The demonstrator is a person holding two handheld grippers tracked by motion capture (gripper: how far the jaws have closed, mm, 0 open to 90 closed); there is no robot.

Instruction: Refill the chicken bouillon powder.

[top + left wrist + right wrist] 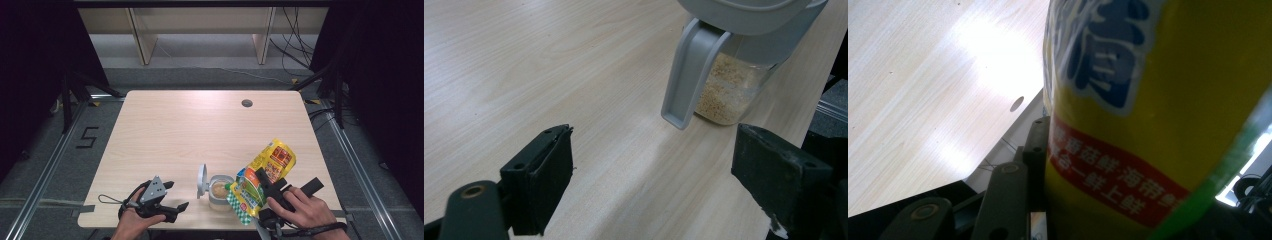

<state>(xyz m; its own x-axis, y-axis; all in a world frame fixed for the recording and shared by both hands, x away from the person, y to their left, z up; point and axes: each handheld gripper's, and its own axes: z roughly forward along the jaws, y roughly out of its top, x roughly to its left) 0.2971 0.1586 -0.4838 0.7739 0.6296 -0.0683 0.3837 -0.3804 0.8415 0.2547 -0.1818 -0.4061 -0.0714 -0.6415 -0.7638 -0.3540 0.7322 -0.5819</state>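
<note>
One open jar, beige granules inside

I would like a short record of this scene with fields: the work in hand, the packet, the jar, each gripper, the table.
work: a packet is held tilted over an open jar
packet: yellow and green packet, its lower end at the jar's mouth
jar: clear jar with pale grains inside, grey lid flipped open to its left
right gripper: right gripper clamped on the packet
left gripper: left gripper open, holding nothing, left of the jar
table: light wooden table, round hole near the far edge
</note>
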